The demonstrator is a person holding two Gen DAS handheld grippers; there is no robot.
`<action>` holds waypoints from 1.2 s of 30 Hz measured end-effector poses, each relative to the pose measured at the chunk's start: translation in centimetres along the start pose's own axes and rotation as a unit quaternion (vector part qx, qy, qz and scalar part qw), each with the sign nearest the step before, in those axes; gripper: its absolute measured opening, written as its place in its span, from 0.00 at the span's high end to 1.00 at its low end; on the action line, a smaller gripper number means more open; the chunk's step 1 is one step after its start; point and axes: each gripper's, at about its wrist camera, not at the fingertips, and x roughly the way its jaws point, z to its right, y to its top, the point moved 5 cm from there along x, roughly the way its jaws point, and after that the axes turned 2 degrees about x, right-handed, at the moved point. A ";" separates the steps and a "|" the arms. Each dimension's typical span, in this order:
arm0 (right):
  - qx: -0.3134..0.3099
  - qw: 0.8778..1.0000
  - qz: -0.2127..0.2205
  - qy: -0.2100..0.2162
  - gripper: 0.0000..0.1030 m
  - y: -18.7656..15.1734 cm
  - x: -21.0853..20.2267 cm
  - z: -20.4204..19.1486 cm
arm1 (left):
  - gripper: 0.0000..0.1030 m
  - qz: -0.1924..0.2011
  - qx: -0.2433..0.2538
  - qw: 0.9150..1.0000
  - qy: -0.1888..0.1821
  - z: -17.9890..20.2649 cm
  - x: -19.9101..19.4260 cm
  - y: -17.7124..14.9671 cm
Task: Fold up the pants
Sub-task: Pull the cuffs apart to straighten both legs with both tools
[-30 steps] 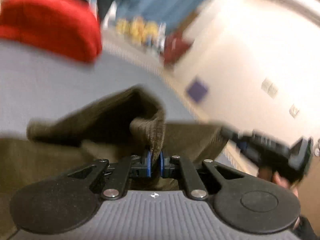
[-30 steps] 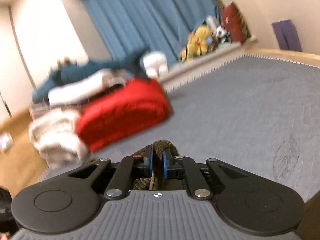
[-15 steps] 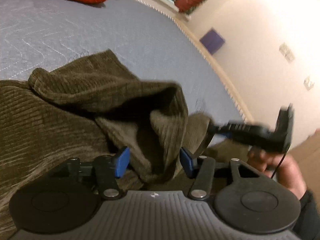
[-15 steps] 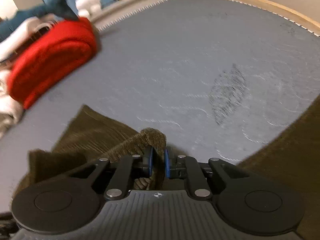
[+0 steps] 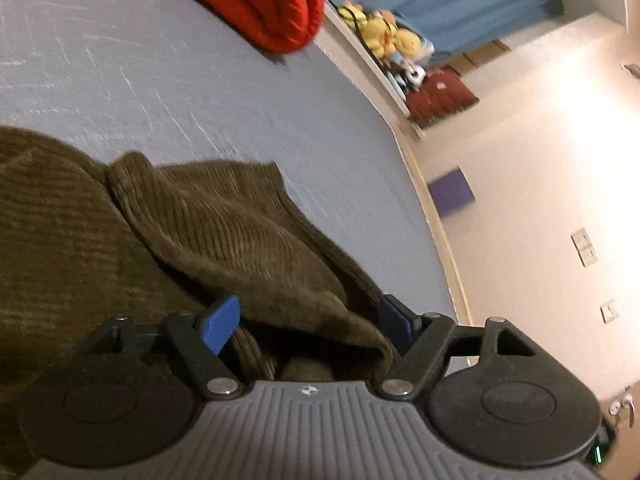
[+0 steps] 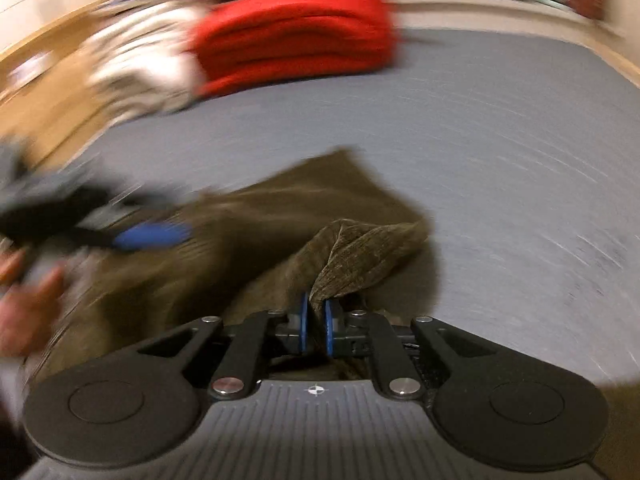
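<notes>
Olive-brown corduroy pants lie rumpled on the grey bed cover. My left gripper is low over them and its jaws are opening; a loose fold lies between the blue pads without being pressed. In the blurred right wrist view the pants spread left of centre. My right gripper is closing tight on a raised flap of the cloth, pinched between its pads. The left gripper shows there as a blur at the left, with the person's hand behind it.
A folded red blanket sits at the bed's far side, with pale laundry beside it. Plush toys line a ledge under blue curtains. The bed's wooden edge and a purple box lie to the right.
The left jaws went from shut on a fold to wide apart, and the cloth dropped onto the bed. Both grippers sank toward the cover. The right one kept its pinch while rolling.
</notes>
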 end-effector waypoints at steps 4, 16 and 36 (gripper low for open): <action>-0.093 0.993 -0.005 0.071 0.92 -1.4 -0.4 -3.5 | 0.22 -0.036 0.002 0.999 0.008 0.3 1.3 -0.3; -0.163 0.970 -0.050 0.173 0.90 -2.9 -1.9 -6.1 | 0.92 0.067 0.173 0.968 0.170 2.2 0.7 1.8; 0.201 0.977 0.019 0.064 0.43 4.2 6.6 8.1 | 0.92 0.083 0.317 0.938 0.116 6.7 -1.6 -2.1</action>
